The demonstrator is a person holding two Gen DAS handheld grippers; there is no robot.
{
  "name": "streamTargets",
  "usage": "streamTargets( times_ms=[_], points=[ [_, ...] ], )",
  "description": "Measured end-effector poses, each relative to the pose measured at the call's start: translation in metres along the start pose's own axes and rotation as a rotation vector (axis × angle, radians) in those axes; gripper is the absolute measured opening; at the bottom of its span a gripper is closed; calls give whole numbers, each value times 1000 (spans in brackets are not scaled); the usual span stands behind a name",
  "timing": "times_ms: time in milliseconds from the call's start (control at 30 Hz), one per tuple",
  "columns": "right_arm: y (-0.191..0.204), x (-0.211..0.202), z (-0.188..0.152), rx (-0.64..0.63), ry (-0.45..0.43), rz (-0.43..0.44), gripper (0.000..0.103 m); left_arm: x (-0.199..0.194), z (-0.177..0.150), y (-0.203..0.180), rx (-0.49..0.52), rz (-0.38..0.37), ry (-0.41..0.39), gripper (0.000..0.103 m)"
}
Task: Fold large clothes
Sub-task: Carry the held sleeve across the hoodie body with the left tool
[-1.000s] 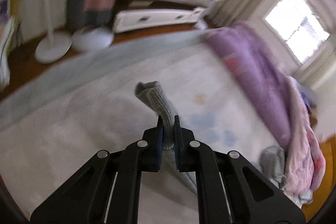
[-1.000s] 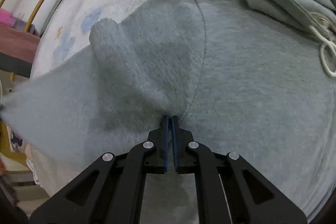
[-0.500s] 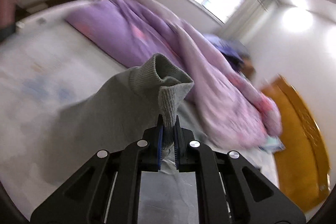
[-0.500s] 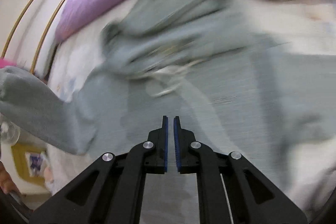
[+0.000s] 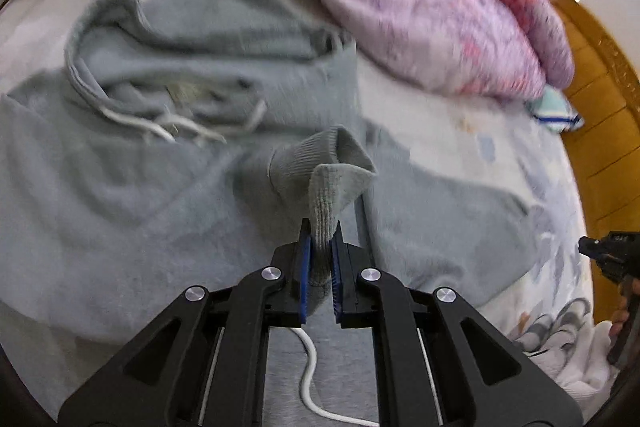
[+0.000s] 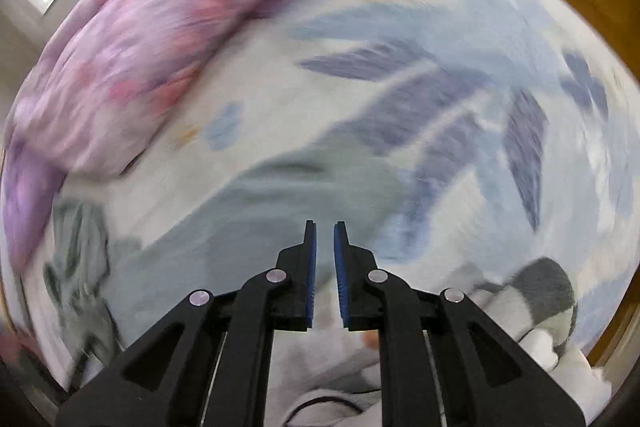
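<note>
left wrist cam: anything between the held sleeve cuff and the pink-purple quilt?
Yes: the sleeve cuff is separated from the quilt by the grey hoodie fabric, then bare patterned bedsheet. Left wrist view shows it.

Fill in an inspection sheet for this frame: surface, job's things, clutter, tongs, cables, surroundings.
Surface: bed sheet, pale with a blue leaf print.
Job's things: grey hoodie spread out, hood bunched, white drawstrings loose; ribbed sleeve cuff lifted over the body.
Clutter: purple-pink quilt heaped along the far side; small teal-and-white cloth.
Tongs: left tongs shut on the sleeve cuff; right tongs slightly apart, holding nothing.
Cables: white cable beneath the left tongs.
Surroundings: wooden panel beside the bed.
</note>
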State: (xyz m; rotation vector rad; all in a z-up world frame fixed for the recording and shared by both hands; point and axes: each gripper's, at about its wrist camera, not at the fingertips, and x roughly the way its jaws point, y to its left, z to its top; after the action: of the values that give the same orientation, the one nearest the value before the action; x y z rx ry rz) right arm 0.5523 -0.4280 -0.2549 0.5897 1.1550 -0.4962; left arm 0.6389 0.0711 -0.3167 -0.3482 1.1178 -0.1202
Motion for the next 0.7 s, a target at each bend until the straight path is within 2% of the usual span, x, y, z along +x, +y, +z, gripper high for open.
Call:
streamTargets(
  times_ms=[100,233,333,400,467,567,667,700],
  points=[
    [-41,18,5,155,40,12,26,21,-16,-2,3,31,67,9],
    [-62,44,9,270,91,62,43,35,-27,-7,2,48,117,15],
    [-68,63,14,313,106,115,44,41,-29,-19,26,50,130,23],
    [-56,74,17,281,135,158,49,44,-30,-23,31,39,140,30],
    [-44,86,18,259,161,182,49,42,-31,-24,35,28,146,34],
    [-35,107,15,281,212,213,49,43,-29,-35,46,-36,181,39],
    [-39,119,13,321,211,223,52,39,-29,-40,39,-102,194,52],
    [-41,119,13,336,206,228,50,36,-29,-38,29,-117,192,52]
  ],
)
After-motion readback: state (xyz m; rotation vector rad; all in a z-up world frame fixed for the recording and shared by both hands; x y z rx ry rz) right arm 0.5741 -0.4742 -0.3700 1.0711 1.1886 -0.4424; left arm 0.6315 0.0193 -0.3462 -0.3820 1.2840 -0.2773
